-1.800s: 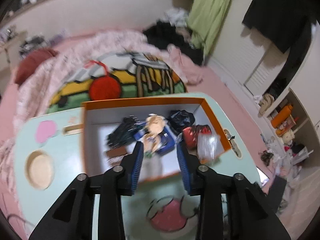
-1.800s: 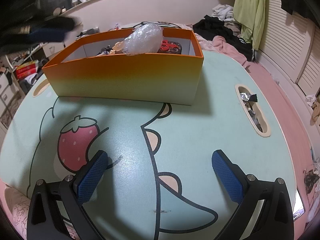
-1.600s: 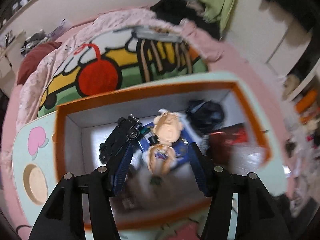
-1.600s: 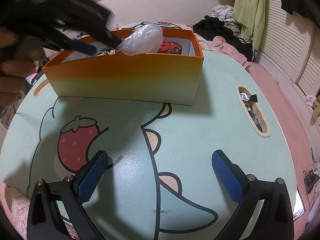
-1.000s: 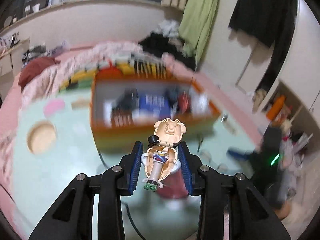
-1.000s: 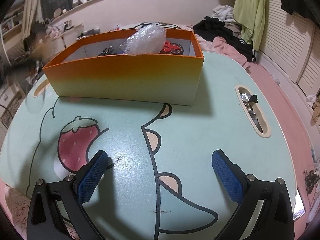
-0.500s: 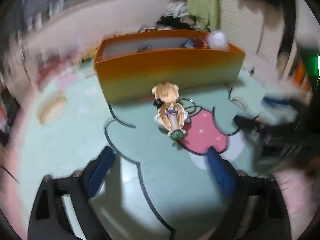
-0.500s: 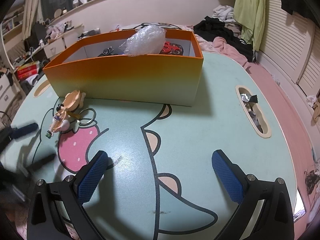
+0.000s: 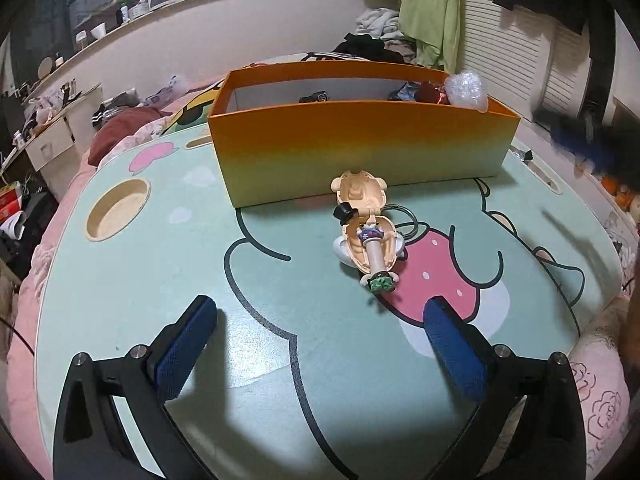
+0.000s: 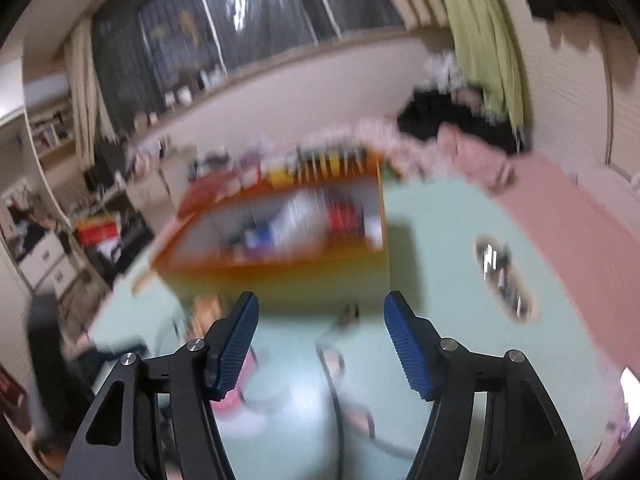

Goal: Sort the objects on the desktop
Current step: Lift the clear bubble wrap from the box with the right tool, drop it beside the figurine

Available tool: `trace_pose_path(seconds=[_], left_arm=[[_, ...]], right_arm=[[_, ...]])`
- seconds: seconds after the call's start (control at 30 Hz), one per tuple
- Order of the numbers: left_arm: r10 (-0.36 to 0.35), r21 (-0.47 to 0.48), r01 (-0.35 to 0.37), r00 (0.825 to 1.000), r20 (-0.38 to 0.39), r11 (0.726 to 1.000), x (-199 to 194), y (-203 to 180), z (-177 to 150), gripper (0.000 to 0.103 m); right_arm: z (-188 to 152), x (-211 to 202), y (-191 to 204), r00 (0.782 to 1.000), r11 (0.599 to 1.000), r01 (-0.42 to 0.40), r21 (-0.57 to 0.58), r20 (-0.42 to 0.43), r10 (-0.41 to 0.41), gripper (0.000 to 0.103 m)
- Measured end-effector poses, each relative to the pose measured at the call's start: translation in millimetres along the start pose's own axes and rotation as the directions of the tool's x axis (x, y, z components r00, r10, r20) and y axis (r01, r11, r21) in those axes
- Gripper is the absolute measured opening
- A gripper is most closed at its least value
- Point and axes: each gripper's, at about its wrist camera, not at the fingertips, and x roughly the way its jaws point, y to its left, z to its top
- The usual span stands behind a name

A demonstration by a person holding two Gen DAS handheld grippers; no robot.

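Lying flat on the mint-green cartoon table point(image 9: 132, 288), a small beige figurine keychain point(image 9: 366, 236) with a black top hat, just in front of the orange box point(image 9: 360, 148), its lower end over the pink strawberry print point(image 9: 440, 276), its metal ring point(image 9: 408, 222) beside it. Sat free, touched by neither gripper. Left gripper point(image 9: 320, 344) spread to its widest, nothing between its 2 blue pads point(image 9: 184, 348), well short of the figurine. Inside the box, a crumpled clear plastic bag point(image 9: 466, 90) at the right end, dark and red items beside it, too small to tell. Right gripper point(image 10: 318, 344) seen through heavy blur, jaws closing with nothing between them, held above the table and aimed toward the box.
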Motion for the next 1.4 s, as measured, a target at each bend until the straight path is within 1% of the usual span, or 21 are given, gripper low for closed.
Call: trace_pose_path(seconds=[0.07, 0.13, 0.17, 0.23, 0.27, 0.33, 0.4, 0.43, 0.5, 0.63, 0.7, 0.77, 0.83, 0.87, 0.9, 0.97, 1.03, 1.13, 1.2, 1.27, 1.4], left_arm=[[-0.001, 0.0, 0.001, 1.0, 0.0, 1.0, 0.3, -1.6, -0.3, 0.103], [0.0, -0.001, 0.0, 1.0, 0.0, 1.0, 1.3, -3.4, 1.0, 0.103], [0.0, -0.001, 0.0, 1.0, 0.0, 1.0, 1.1, -2.9, 1.2, 0.103], [0.0, -0.002, 0.0, 1.0, 0.0, 1.0, 1.2, -3.5, 1.3, 0.103], [0.001, -0.001, -0.001, 1.0, -0.001, 1.0, 1.4, -4.0, 1.4, 0.103], [0.0, -0.002, 0.0, 1.0, 0.001, 1.0, 1.9, -5.2, 2.7, 0.103], [-0.001, -0.003, 0.001, 1.0, 0.002, 1.0, 2.0, -5.4, 2.7, 0.103], [-0.001, -0.003, 0.001, 1.0, 0.002, 1.0, 2.4, -4.8, 2.9, 0.103], [0.0, -0.004, 0.0, 1.0, 0.002, 1.0, 2.5, -4.3, 2.7, 0.103], [0.009, -0.024, -0.009, 1.0, 0.007, 1.0, 2.5, -1.4, 3.1, 0.103], [0.012, -0.024, -0.012, 1.0, 0.007, 1.0, 3.0, -1.5, 3.4, 0.103], [0.013, -0.025, -0.013, 1.0, 0.007, 1.0, 3.4, -0.7, 3.2, 0.103], [0.006, -0.036, -0.006, 1.0, 0.014, 0.999, 2.3, 0.4, 2.8, 0.103], [0.003, -0.04, -0.002, 1.0, 0.018, 0.999, 1.7, 1.0, 2.5, 0.103], [-0.001, -0.045, 0.002, 1.0, 0.021, 0.999, 1.3, 1.4, 2.4, 0.103], [0.002, -0.046, -0.001, 1.0, 0.021, 0.999, 1.7, 1.1, 2.8, 0.103], [0.0, -0.047, 0.001, 1.0, 0.024, 0.999, 1.2, 1.4, 2.6, 0.103], [-0.01, -0.056, 0.011, 0.999, 0.031, 0.998, 1.0, 2.0, 2.6, 0.103], [-0.013, -0.057, 0.015, 0.999, 0.032, 0.998, 0.7, 2.4, 2.4, 0.103], [-0.032, -0.072, 0.035, 0.999, 0.041, 0.997, -0.7, 5.0, 3.2, 0.103], [-0.037, -0.161, 0.067, 0.983, 0.181, 0.985, -25.1, 12.0, 15.5, 0.101]], right_arm=[[24.9, 6.5, 7.6, 1.0, 1.0, 0.0, -0.016, 0.008, 0.0, 0.066], [42.8, 24.5, 15.1, 0.999, 0.999, 0.026, -0.037, -0.03, -0.027, 0.062], [45.7, 34.1, 18.1, 0.998, 0.998, 0.038, -0.043, -0.057, -0.041, 0.056], [47.0, 63.4, 20.0, 0.989, 0.997, 0.056, -0.053, -0.132, -0.062, 0.028], [45.0, 78.4, 18.4, 0.982, 0.997, 0.047, -0.054, -0.179, -0.056, 0.025], [43.9, 76.7, 12.3, 0.99, 1.0, 0.024, -0.019, -0.141, -0.027, 0.025], [37.9, 52.4, -0.2, 0.997, 0.998, -0.059, 0.035, -0.055, 0.061, 0.025], [32.4, 35.3, -3.4, 0.996, 0.995, -0.093, 0.034, -0.005, 0.093, 0.025], [19.1, 10.3, -5.7, 0.989, 0.989, -0.145, -0.001, 0.018, 0.145, 0.025], [-15.9, 15.9, -0.2, 0.978, 0.987, -0.155, -0.045, -0.15, 0.147, 0.026], [-29.7, 31.7, -1.0, 0.974, 0.99, -0.136, -0.04, -0.188, 0.126, 0.027], [-37.0, 47.9, 0.5, 0.957, 0.987, -0.162, -0.022, -0.246, 0.152, 0.027], [-37.4, 47.1, 1.4, 0.957, 0.984, -0.175, -0.025, -0.239, 0.164, 0.044], [-37.0, 41.7, -1.0, 0.963, 0.985, -0.17, -0.021, -0.214, 0.162, 0.074], [-36.8, 36.3, -3.6, 0.97, 0.987, -0.159, -0.012, -0.186, 0.154, 0.093], [-42.6, 26.9, -15.6, 0.98, 0.995, -0.102, 0.017, -0.17, 0.103, 0.093], [-46.9, 36.2, -20.4, 0.967, 0.999, -0.052, -0.015, -0.25, 0.047, 0.094], [-52.8, 33.3, 1.9, 0.966, 0.981, 0.022, -0.191, -0.247, -0.069, 0.094], [-52.9, 35.1, 12.8, 0.962, 0.97, 0.058, -0.235, -0.248, -0.118, 0.094], [-52.7, 34.8, 18.0, 0.961, 0.967, 0.062, -0.247, -0.247, -0.124, 0.094], [-51.3, 31.0, 21.2, 0.962, 0.968, 0.062, -0.241, -0.246, -0.123, 0.094]])
